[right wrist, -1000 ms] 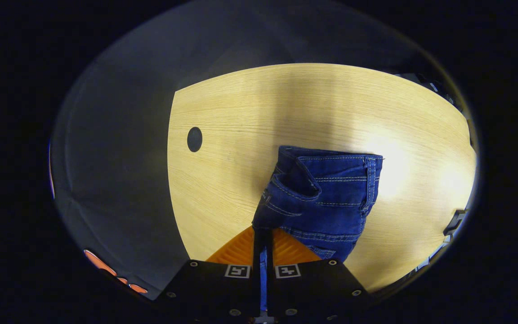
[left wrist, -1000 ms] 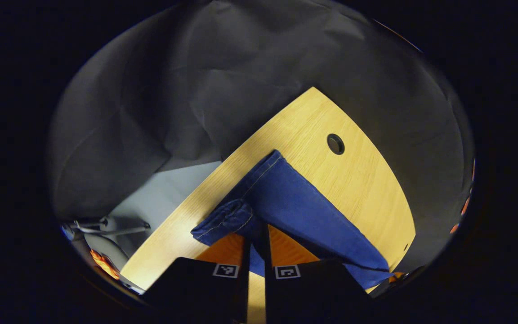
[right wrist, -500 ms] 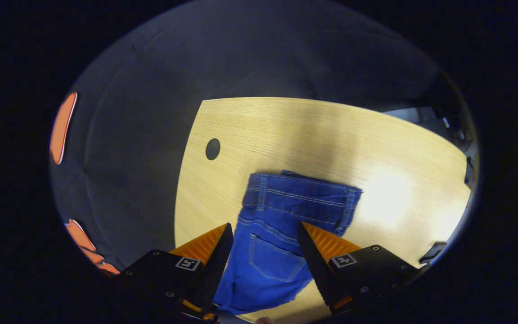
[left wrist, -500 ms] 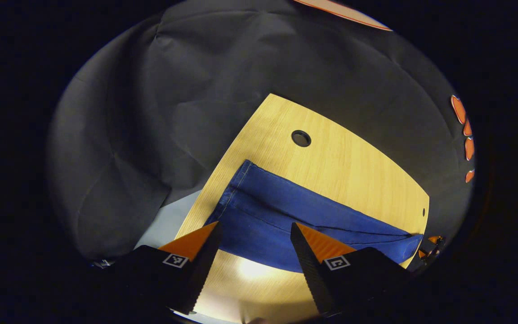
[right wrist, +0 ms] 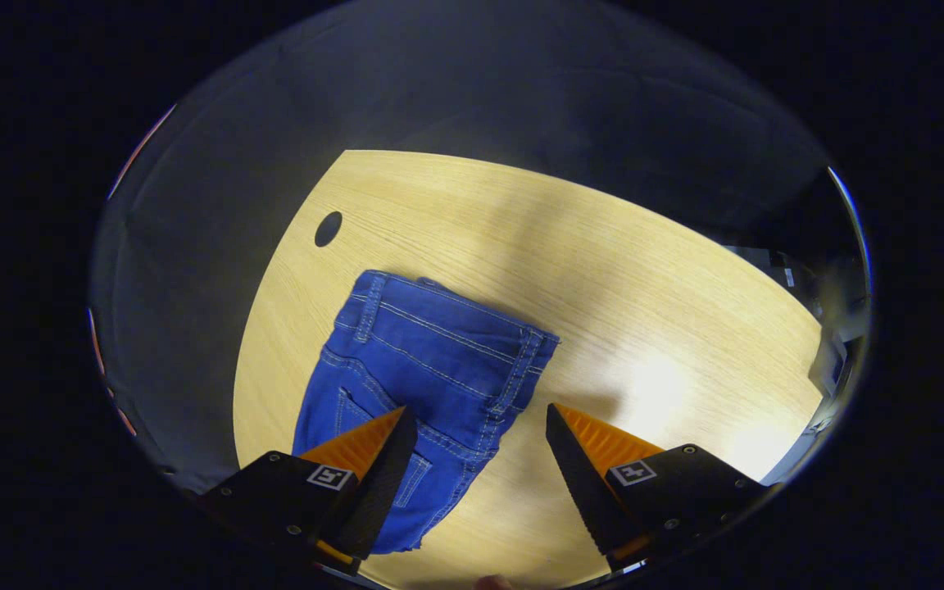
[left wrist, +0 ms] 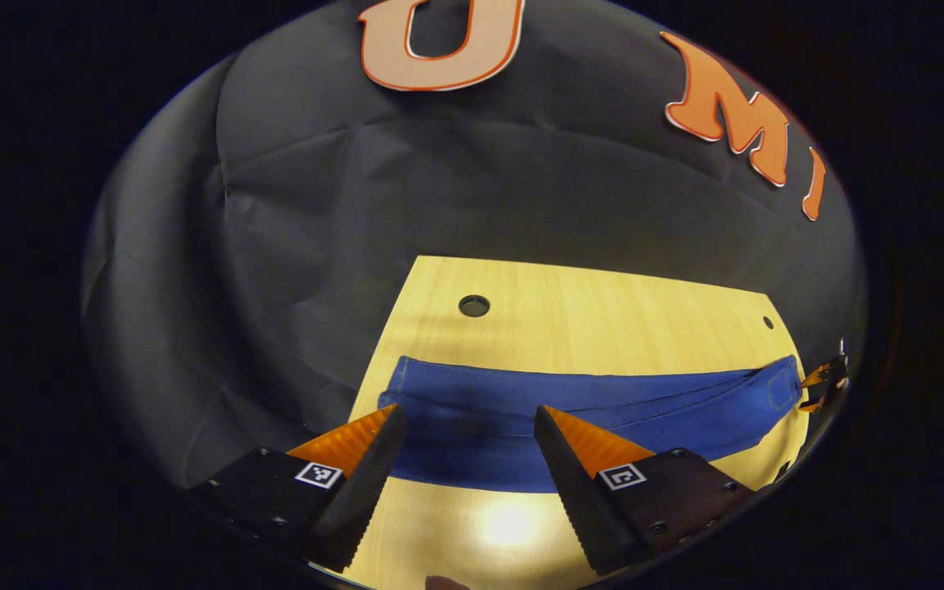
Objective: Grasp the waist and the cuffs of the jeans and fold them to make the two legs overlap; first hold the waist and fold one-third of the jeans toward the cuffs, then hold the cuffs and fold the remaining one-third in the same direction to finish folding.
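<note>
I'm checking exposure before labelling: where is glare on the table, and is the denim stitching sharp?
Left gripper view: a glare spot on the table between the open claw fingers; jeans dim, stitching faint. Right gripper view: a wide bright patch on the wood right of the jeans, whose seams read crisply; table edges bend.

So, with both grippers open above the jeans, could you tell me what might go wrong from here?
1. The cuff end of the jeans lies at the table edge, so a tug could drag it off.
2. The waist is several layers thick; the open right gripper may pinch only the top one, splitting the stack.
</note>
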The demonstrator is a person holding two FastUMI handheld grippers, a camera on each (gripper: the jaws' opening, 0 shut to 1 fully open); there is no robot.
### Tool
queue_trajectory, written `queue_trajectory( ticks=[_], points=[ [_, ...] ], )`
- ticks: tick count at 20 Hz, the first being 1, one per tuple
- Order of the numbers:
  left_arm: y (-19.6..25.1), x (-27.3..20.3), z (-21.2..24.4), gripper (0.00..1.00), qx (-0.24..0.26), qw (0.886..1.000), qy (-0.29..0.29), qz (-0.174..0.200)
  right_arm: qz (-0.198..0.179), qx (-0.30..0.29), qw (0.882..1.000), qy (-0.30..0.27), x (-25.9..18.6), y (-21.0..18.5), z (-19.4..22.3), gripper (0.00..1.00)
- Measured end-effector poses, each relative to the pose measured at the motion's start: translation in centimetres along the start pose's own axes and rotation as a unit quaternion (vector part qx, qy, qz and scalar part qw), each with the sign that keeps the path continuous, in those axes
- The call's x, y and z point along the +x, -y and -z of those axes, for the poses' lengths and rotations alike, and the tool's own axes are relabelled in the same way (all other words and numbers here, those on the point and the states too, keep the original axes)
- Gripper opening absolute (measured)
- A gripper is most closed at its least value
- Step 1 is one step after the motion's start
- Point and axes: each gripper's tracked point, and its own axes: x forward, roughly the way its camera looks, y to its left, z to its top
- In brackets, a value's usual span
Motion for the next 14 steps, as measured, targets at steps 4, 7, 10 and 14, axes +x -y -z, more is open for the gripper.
queue_trajectory(
  ticks=[4, 7, 10, 14],
  points=[
    [-0.1, -0.5, -0.7, 0.97, 0.005, 0.999, 0.042, 0.009, -0.022, 0.024, 0.999, 0.021, 1.4, -1.1, -1.8, 0.98],
    [0.1, -0.5, -0.6, 0.98, -0.001, 0.996, 0.083, 0.03, -0.016, 0.024, 0.999, 0.038, 1.8, -1.2, -2.3, 0.95],
    [0.4, -1.0, -0.7, 0.98, 0.042, 0.992, 0.113, 0.02, 0.001, -0.004, 0.998, 0.07, 2.1, -0.5, -2.6, 0.78],
    [1.0, -1.8, 2.2, 0.97, 0.072, 0.996, 0.028, 0.036, -0.002, -0.006, 0.998, 0.067, 2.1, -0.7, -2.4, 0.37]
  ],
)
